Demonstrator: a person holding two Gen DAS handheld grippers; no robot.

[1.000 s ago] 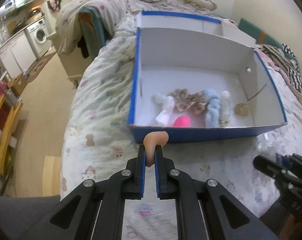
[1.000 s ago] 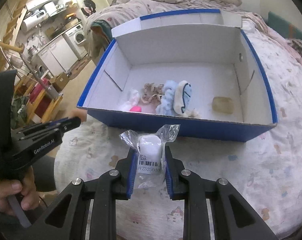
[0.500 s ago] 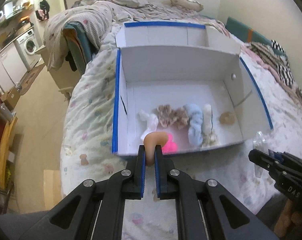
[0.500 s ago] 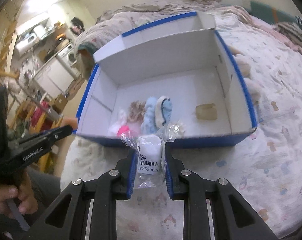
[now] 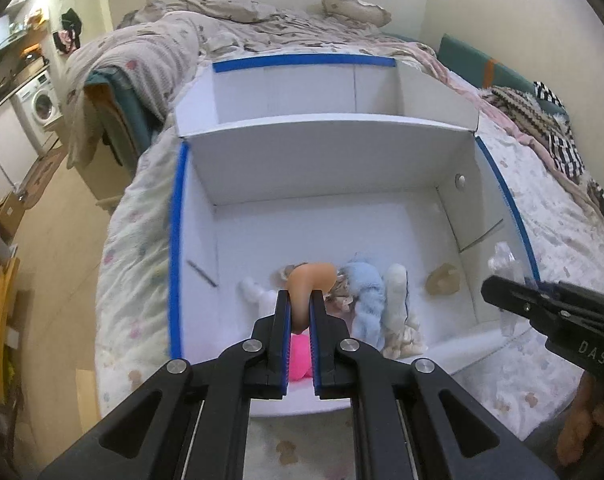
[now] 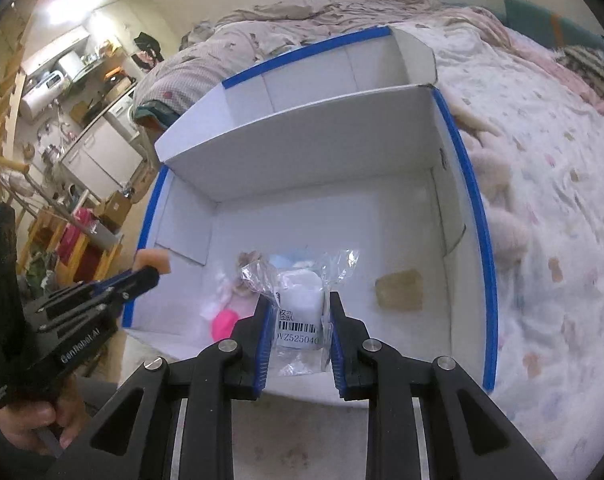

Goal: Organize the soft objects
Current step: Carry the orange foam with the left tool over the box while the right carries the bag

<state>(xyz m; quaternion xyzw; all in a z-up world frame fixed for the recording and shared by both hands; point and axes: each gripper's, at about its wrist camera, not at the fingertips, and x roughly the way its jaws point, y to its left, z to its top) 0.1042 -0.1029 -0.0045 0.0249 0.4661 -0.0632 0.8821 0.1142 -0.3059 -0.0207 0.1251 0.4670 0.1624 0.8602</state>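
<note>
Presently both loads hang above the box point(image 5: 497, 184) near wall: left hand-held gripper point(image 5: 300, 306) pinches a sponge point(image 5: 307, 280); right hand-held gripper point(image 6: 298, 320) clamps a packet point(image 6: 300, 304).

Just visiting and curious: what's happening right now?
Left fingers pinching peach sponge. Right fingers holding bagged white item. Both over box; nothing blocking.
</note>
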